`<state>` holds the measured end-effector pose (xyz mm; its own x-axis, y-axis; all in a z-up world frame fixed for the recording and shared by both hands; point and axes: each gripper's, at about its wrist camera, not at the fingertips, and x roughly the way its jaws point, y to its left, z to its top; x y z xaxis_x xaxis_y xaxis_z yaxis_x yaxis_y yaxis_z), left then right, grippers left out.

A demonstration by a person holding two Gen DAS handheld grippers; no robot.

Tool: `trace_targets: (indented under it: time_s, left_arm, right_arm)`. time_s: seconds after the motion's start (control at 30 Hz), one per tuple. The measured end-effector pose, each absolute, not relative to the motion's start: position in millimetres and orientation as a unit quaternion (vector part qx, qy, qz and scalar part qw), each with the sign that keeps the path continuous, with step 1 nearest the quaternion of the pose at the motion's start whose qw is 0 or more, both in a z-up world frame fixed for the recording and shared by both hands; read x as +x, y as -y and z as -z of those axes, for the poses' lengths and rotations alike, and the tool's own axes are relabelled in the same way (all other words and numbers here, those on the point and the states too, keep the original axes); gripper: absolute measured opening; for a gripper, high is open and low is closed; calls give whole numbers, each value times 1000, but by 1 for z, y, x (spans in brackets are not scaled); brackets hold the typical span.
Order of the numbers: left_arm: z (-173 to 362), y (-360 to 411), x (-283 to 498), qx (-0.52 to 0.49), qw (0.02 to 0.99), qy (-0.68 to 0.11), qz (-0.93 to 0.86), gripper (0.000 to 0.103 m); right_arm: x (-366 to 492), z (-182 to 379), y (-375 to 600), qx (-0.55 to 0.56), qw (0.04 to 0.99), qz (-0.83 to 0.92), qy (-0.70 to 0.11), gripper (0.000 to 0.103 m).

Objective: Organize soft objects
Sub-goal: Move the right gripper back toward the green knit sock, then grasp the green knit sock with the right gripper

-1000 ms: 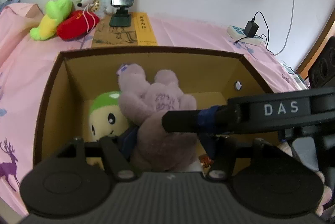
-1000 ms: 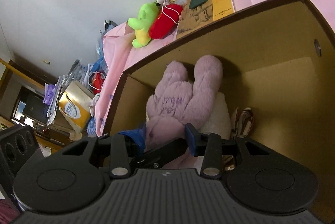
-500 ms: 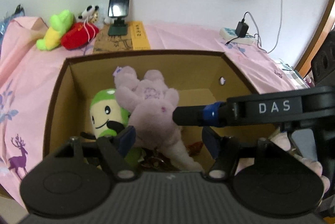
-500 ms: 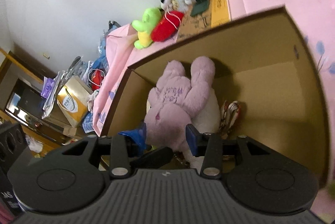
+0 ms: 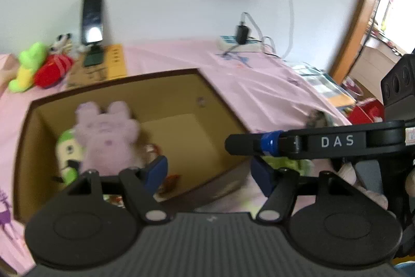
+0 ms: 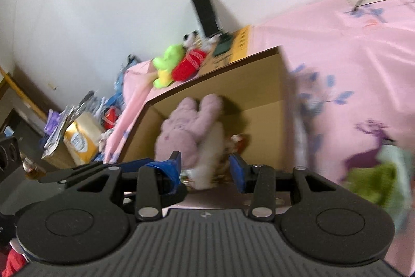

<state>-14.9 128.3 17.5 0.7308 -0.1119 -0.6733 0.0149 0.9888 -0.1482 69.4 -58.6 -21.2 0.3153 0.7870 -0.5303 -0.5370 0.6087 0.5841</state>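
Here, left tongs [image 5: 208, 173]: two black fingers with blue pads, spread wide, nothing between them, held over the near right corner of the box.
Right tongs [image 6: 205, 167]: the same two-finger build with blue pads, released and empty, just above the near edge of the box; from the left wrist view one of its fingers crosses the frame as a black bar marked DAS.
Cardboard box [image 5: 181, 95]: one, brown, open-topped, rectangular, with a dark rim and a small round hole in one side wall; it stands on the pink cloth.
Purple plush [image 5: 106, 132]: one, pale lilac, fuzzy, with two rounded ears; it lies inside the box against the far left corner.
Green-capped plush [image 5: 66, 150]: one, cream face with a black eye, inside the box, just beside and partly under the purple plush.
White plush [image 6: 211, 147]: one, inside the box under the purple plush; blurred.
Pink cloth [image 5: 259, 85]: one sheet with purple deer and blue leaf prints, covering the surface.
Toys behind the box: three in a row by the wall — a lime-green plush [image 5: 26, 67], a red plush [image 5: 52, 68], and a small black-and-white plush [image 5: 62, 42].
Phone [image 5: 92, 18]: one, dark, upright on a stand.
Power strip [image 5: 238, 42]: one, white, with a black plug.
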Motion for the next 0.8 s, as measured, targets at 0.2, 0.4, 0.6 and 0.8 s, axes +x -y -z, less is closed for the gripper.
trace_targets:
  time_s: [0.2,0.4,0.6,0.8]
  left_arm:
    - [-14,-78,-4,-40,924,-372,83,69]
    - [7,-34,9,-30,909,-400,115,69]
    - [40,-4,25,-18,894,-435,107,69]
    - [57,7,41,-8,898,-432,81,69]
  right_arm:
    - [68,26,117,165,817,-370,-410,25]
    - [70,48,168,170,822,-321,-439,25]
    - [75,70,197,162,822,-292,-462,25]
    - [85,72,209,163,822,-302,-454,25]
